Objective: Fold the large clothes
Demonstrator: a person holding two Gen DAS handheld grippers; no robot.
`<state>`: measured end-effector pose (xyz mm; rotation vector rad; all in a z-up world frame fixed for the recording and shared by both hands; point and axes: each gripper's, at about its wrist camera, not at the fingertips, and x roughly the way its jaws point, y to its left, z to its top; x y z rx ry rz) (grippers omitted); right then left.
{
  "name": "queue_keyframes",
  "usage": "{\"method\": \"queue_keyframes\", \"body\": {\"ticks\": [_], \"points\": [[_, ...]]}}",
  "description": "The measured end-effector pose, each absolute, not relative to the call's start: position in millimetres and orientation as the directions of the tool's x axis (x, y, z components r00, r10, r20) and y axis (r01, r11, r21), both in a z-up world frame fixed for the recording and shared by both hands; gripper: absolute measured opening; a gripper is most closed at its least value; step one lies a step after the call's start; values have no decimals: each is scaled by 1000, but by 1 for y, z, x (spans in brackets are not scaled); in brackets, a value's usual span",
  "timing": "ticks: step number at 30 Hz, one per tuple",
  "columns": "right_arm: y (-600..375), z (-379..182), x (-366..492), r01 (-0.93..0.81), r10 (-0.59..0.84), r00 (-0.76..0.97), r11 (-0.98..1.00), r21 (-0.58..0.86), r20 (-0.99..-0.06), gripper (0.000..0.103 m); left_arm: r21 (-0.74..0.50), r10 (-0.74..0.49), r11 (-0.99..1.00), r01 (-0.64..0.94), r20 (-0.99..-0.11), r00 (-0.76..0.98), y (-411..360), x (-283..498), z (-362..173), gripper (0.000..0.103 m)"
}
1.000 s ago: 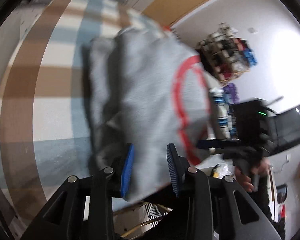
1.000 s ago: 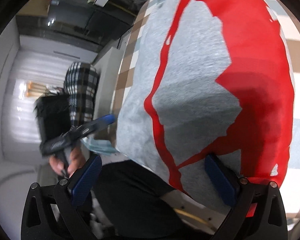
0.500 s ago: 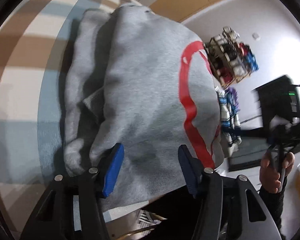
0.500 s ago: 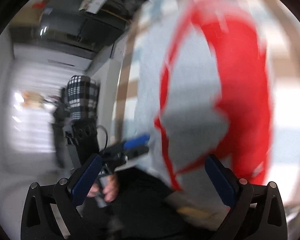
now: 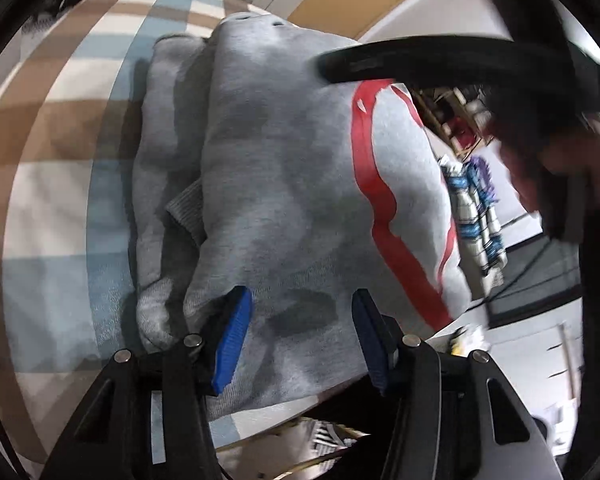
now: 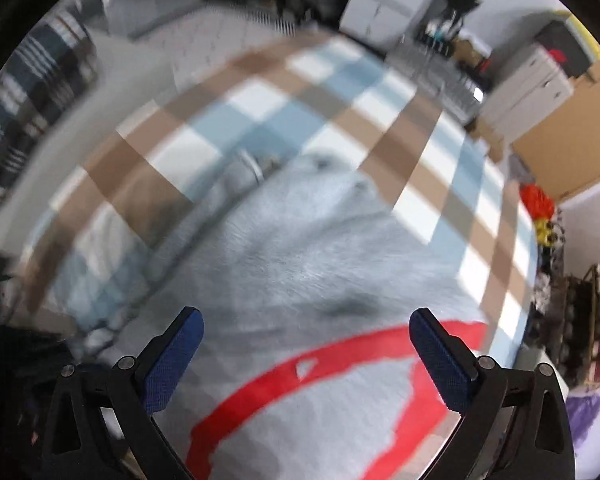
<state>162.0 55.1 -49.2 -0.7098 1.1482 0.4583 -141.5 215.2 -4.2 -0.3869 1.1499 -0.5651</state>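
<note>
Lying folded on the checked cloth (image 5: 52, 208) that covers the bench, the grey sweatshirt (image 5: 284, 184) fills the middle of the left wrist view, a ribbed cuff (image 5: 186, 208) poking out at its left side and a red printed band (image 5: 374, 184) curving down its right. The left tool (image 5: 300, 332) stands open over the sweatshirt's near edge, its blue pads apart with nothing between them. Farther right, the blurred right tool passes across the top of that view. In the right wrist view the right tool (image 6: 306, 354) is spread wide above the grey sweatshirt (image 6: 300, 264), gripping nothing.
</note>
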Motion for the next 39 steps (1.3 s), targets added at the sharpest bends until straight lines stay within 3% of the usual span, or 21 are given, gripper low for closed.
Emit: {"method": "queue_keyframes", "body": {"ticks": [5, 12, 16, 21, 24, 28, 32, 35, 39], "points": [[52, -102, 187, -668, -138, 250, 692, -274, -958, 103, -509, -567, 823, 253, -764, 308, 212, -146, 0, 47], [52, -104, 199, -648, -137, 203, 724, -238, -969, 103, -488, -552, 832, 263, -774, 311, 209, -147, 3, 47], [36, -55, 213, -586, 51, 233, 804, -98, -971, 103, -469, -540, 839, 275, -781, 315, 190, -143, 7, 47], [-4, 37, 205, -482, 370, 502, 870, 103, -781, 103, -458, -531, 844, 280, -785, 317, 184, -143, 5, 47], [-10, 63, 183, -453, 386, 636, 888, 81, -668, 103, -458, -531, 844, 280, -785, 319, 180, -144, 4, 47], [-19, 70, 161, -393, 398, 701, 908, 145, -592, 103, -458, -531, 845, 278, -784, 322, 181, -145, 3, 47], [-30, 57, 175, -427, 522, 605, 850, 308, -601, 103, -452, -523, 850, 272, -787, 328, 183, -143, 5, 47], [-21, 46, 183, -417, 428, 613, 889, 189, -663, 103, -440, -514, 855, 274, -791, 333, 182, -144, 6, 47], [5, 18, 213, -457, 349, 413, 878, 140, -841, 103, -439, -512, 856, 273, -792, 332, 182, -143, 6, 47]]}}
